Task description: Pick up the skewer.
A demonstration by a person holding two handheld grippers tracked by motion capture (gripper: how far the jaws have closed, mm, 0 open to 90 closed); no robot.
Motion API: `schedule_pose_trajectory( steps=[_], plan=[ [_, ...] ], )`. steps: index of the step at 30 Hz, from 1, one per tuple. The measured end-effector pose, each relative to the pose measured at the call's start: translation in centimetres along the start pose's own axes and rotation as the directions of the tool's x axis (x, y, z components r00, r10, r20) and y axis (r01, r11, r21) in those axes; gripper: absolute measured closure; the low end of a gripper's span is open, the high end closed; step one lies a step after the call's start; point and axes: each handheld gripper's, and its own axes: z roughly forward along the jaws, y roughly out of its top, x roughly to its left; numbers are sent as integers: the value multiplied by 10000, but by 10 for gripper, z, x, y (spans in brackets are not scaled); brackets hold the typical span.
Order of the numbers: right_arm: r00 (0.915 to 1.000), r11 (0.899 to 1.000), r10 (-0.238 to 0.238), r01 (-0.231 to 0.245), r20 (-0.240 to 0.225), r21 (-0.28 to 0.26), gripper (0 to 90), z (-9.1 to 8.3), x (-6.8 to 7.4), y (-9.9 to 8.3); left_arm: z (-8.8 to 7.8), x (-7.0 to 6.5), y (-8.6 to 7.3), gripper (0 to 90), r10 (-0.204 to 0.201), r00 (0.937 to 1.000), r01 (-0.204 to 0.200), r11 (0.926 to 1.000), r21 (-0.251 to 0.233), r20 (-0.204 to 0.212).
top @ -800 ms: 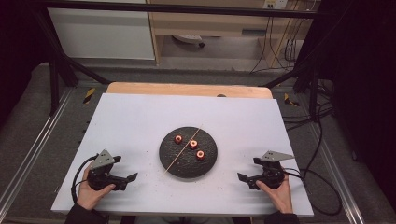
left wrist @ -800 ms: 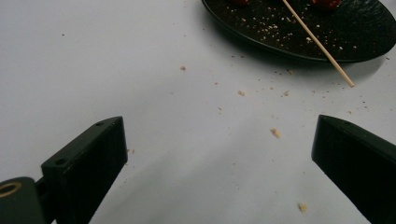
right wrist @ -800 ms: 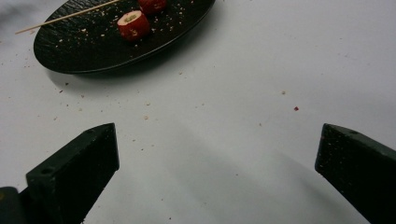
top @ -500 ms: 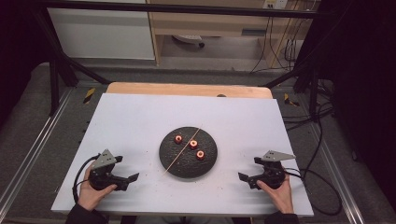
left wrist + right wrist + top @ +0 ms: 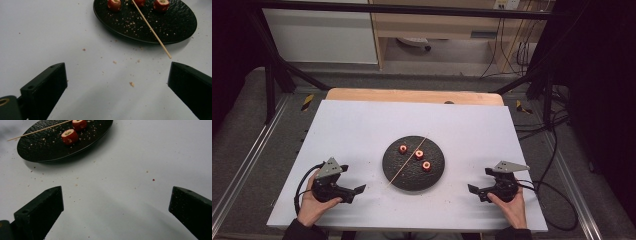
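Nearest the person, the left gripper (image 5: 357, 190) sits on the white table (image 5: 362, 125), jaws spread wide and empty. The right gripper (image 5: 473, 190) mirrors it at the far side, likewise released. Between them and farther out lies the black plate (image 5: 399, 172), bearing three red pieces (image 5: 419, 154) and a skewer (image 5: 407, 162) slanting over its near rim.

Grey floor (image 5: 242, 130), pale cabinet (image 5: 319, 37) and trailing cables (image 5: 512, 47) behind.
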Motion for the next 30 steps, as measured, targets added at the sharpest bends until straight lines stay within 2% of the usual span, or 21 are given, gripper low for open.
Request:
schedule_pose_trajectory(
  steps=[7,12,17,21,30],
  plan=[
    [10000,10000,-45,45,13,56,5,1,0,0,4,-6,11,31,137,9998,-134,9996,267,-142],
    [10000,10000,-42,42,7,91,5,1,0,0,9,-14,25,40,313,9994,-308,9987,399,-119],
    [10000,9998,-79,79,18,157,5,2,0,0,17,-25,42,47,684,9975,-673,9960,588,-179],
    [9999,9998,-99,98,24,167,5,2,0,0,25,-32,54,57,691,9975,-681,9953,695,-117],
    [9999,9998,-146,146,17,158,5,3,0,0,53,-41,72,76,685,9976,-662,9887,1349,-123]
  ],
)
